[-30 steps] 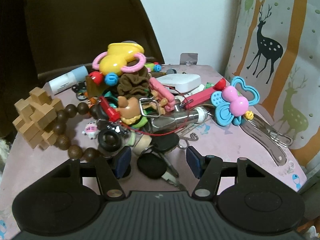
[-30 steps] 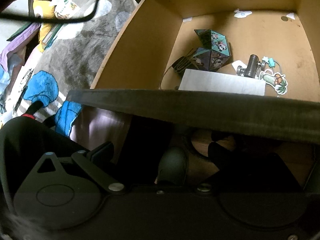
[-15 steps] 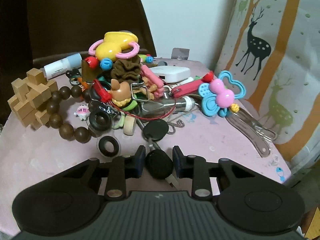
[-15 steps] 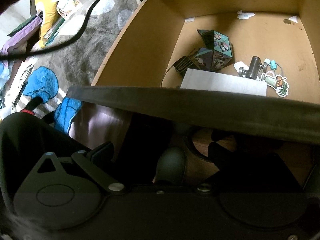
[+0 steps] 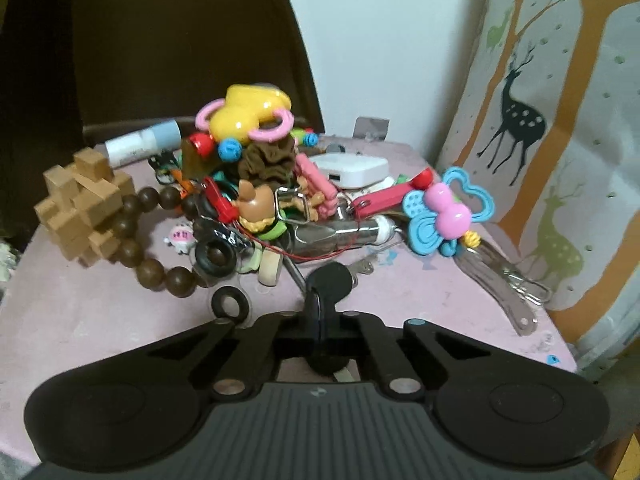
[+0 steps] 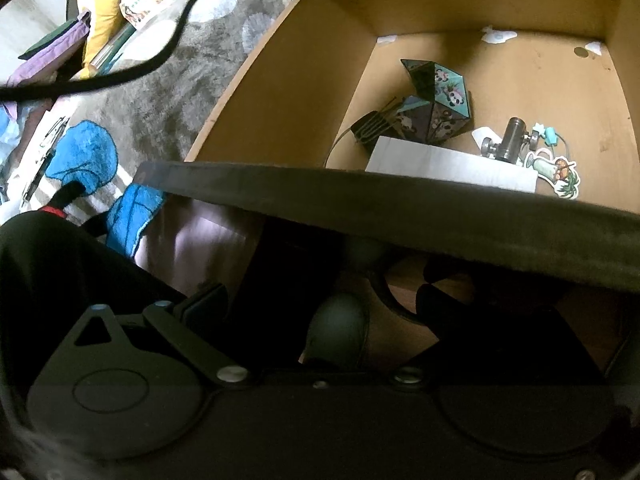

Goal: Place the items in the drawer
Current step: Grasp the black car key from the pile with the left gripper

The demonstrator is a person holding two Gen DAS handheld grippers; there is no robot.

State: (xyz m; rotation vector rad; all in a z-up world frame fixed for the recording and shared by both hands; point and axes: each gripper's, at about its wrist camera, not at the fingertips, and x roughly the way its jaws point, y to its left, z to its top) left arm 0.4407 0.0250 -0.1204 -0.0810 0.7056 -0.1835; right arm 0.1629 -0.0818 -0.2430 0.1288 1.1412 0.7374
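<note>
Black key pinched between left tongs (edge-on).

Matte black plastic left gripper with ribbed top, 2 round side discs and silver pivot screws. Identical black right gripper has small blue dots on its linkage.

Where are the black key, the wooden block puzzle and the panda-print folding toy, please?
black key (image 5: 330,278), left wrist view, on its round head.
wooden block puzzle (image 5: 82,206), left wrist view, on its middle.
panda-print folding toy (image 6: 438,100), right wrist view, on its middle.
</note>
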